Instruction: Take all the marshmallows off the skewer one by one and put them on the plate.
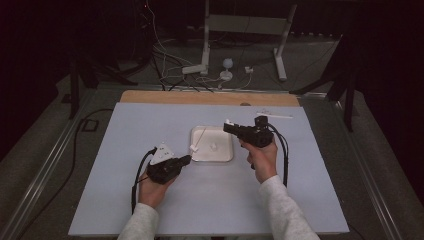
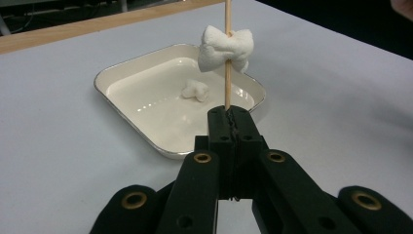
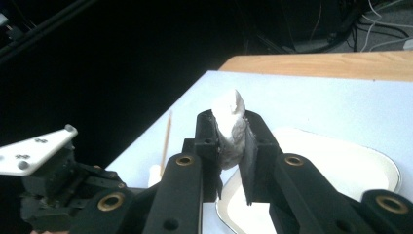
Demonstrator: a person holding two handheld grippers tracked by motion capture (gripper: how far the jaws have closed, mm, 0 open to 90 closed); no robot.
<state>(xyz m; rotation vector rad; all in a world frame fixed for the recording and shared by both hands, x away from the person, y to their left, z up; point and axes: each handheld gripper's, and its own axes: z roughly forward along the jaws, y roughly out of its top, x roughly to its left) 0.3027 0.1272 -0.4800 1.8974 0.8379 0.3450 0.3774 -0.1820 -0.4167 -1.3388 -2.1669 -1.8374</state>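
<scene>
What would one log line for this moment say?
left gripper: clamps skewer with marshmallow | right gripper: squeezes marshmallow | tray: one marshmallow

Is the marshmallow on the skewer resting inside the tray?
No, the marshmallow sits up on the skewer clamped in the left gripper, above the tray.

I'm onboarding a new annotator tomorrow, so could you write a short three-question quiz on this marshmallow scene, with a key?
1. True or false: the left tool is clamped on the wooden skewer.
2. Multiple choice: what does the right tool hold? A) a marshmallow B) a skewer C) nothing
3. Fill in: one loose marshmallow lies in the white ___.

Key
1. True; its jaws are closed on the skewer, which carries a threaded marshmallow.
2. A; a squeezed marshmallow sits between its jaws.
3. tray.
</scene>
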